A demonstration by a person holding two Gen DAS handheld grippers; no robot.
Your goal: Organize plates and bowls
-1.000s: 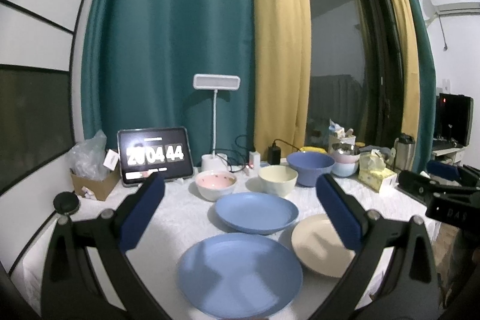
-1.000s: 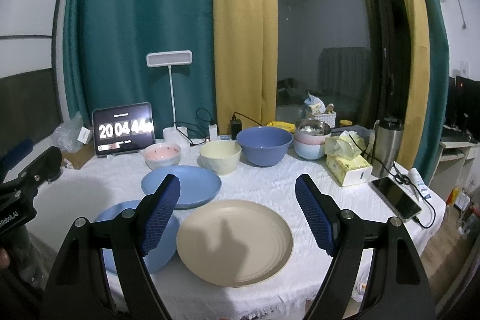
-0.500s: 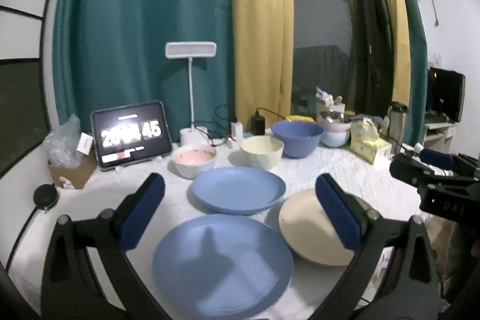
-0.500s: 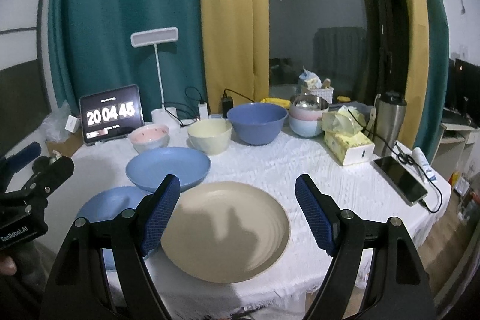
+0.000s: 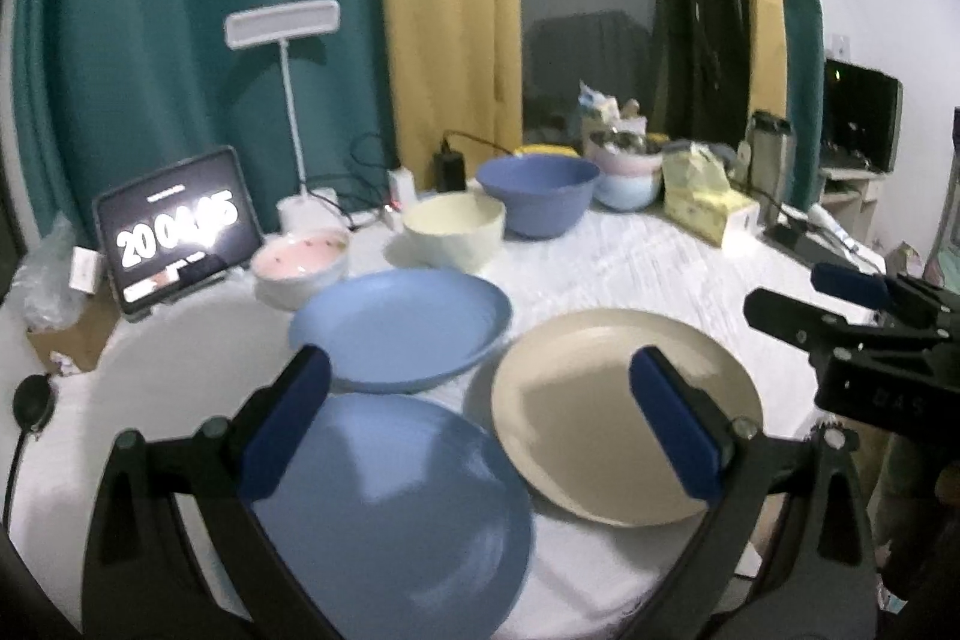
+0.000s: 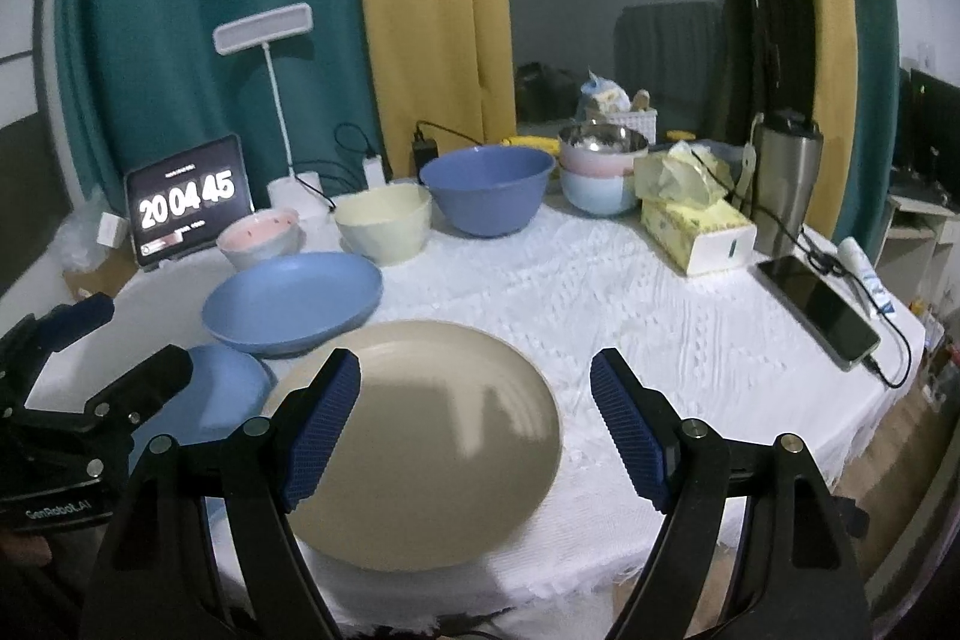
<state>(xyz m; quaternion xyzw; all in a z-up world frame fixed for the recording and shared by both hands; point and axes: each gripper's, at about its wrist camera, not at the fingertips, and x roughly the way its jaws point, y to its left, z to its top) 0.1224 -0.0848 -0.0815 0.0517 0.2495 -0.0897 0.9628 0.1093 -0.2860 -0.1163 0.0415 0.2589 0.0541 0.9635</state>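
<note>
Above beige plate (image 6: pixel 432 436), right gripper (image 6: pixel 474 424) (agape)

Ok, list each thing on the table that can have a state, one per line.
Left claw: open, empty.
Right claw: open, empty.
Beige plate: flat, unstacked.
Near blue plate: flat, unstacked.
Far blue plate: flat, unstacked.
Blue bowl: upright, empty.
Cream bowl: upright.
Tablet: on.

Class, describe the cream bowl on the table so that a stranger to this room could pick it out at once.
Start at the yellow curtain behind the white-clothed table. Below it, three bowls stand in a row at the back. The cream bowl is the middle one, with a smaller pink bowl on its left and a bigger blue bowl on its right; it alone is pale cream.
</note>
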